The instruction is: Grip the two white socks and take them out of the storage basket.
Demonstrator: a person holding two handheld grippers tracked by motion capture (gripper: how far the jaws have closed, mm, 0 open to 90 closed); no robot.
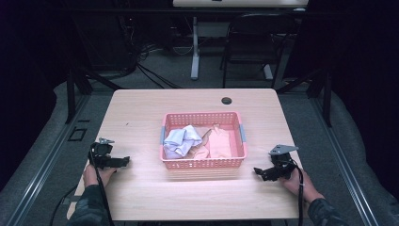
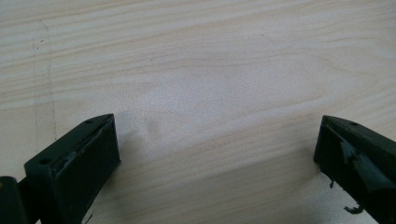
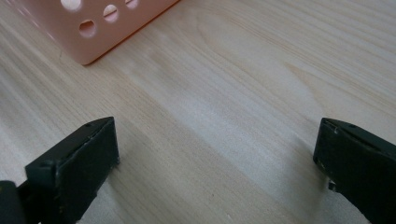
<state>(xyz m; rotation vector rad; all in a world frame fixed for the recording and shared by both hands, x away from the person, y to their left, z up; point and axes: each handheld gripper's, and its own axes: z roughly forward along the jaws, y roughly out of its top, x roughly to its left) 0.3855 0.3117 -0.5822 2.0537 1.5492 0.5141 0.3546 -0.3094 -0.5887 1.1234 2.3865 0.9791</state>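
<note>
- A lab or recording studio, not a home.
- Beyond the grippers, black drapes [image 1: 28,70] wall in the wooden table [image 1: 141,188].
- Past the table's far edge, loose cables [image 1: 141,56] lie on grey carpet [image 1: 174,70].
- Farther off stand a desk leg [image 1: 195,47] and a black chair [image 1: 249,42].

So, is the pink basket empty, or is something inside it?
Not empty. The pink basket holds crumpled cloths: a white cloth on its left side and a peach cloth beside it on the right, lying loosely, not folded.
</note>
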